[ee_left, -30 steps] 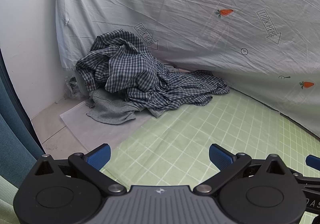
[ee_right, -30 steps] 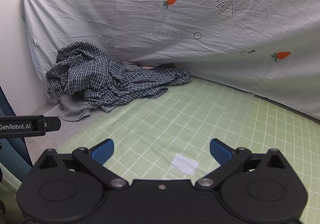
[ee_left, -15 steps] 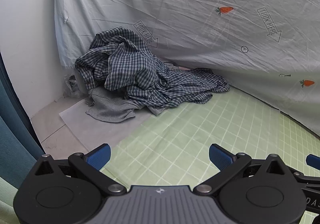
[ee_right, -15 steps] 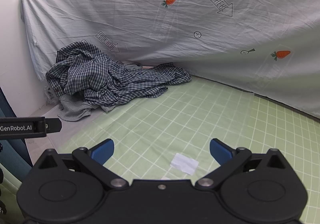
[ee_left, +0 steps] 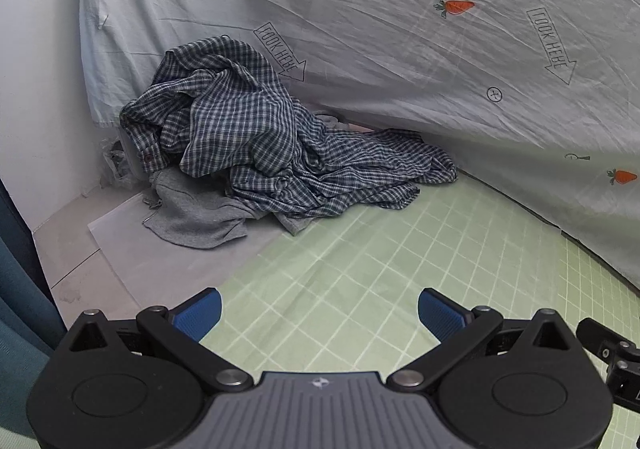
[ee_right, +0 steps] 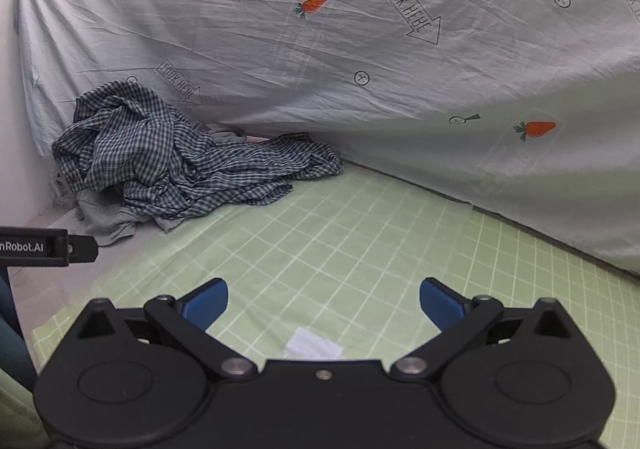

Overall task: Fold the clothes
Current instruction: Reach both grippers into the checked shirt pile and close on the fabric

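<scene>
Crumpled blue-checked cotton shirt (ee_left: 256, 145), left of centre: soft, light; grip loose hem; left gripper (ee_left: 320, 313) and right gripper (ee_right: 324, 303) spread, empty.

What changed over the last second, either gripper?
Little. In the left wrist view the plaid shirt sits slightly lower and nearer than a second ago, so the left gripper has eased a bit toward the pile. Nothing was grasped or released. The right gripper looks unmoved. Both jaws remain wide open and empty; the shirt, grey garment and white tag lie as before.
</scene>
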### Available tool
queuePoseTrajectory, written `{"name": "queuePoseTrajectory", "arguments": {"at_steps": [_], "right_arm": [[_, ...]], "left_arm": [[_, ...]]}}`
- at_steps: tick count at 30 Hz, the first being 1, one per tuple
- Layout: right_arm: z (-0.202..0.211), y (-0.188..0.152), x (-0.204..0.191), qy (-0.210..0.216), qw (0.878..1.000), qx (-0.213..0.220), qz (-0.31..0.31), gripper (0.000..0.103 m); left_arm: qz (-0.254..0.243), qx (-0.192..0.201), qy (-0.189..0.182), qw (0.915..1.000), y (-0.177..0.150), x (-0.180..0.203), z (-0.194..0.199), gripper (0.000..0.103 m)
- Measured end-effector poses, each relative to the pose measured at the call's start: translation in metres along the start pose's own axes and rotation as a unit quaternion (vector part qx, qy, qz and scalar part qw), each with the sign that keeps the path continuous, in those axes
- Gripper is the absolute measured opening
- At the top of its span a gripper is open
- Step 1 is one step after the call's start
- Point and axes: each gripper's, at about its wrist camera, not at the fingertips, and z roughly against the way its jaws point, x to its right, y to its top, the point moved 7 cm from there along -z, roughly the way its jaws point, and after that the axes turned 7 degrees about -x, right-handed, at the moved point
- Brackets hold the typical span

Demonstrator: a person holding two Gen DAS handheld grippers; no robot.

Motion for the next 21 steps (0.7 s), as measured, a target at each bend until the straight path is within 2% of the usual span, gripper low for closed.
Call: {"name": "queuePoseTrajectory", "arguments": {"at_steps": [4, 9, 14, 17, 21], "right_arm": [[-0.032, 0.025, 0.018, -0.003, 1.0, -0.001, -0.02, 0.103], [-0.093, 0.061, 0.016, 0.009, 1.0, -0.021, -0.002, 0.103], [-0.167, 0.092, -0.012, 0.02, 0.998, -0.04, 0.039, 0.103], [-0.217, 0.107, -0.035, 0.052, 0.996, -0.059, 0.049, 0.103], [-0.279, 0.125, -0.062, 0.093, 0.992, -0.075, 0.033, 0.1]], "left_arm": [[0.038, 0.001, 0.005, 0.9993, 0.027, -0.01, -0.028, 0.103], [0.11, -0.005, 0.027, 0.9936, 0.067, -0.038, -0.076, 0.103], [0.173, -0.004, 0.044, 0.9838, 0.107, -0.072, -0.124, 0.103], [0.202, 0.0, 0.054, 0.978, 0.129, -0.092, -0.152, 0.103], [0.246, 0.006, 0.038, 0.9686, 0.145, -0.109, -0.183, 0.102]]}}
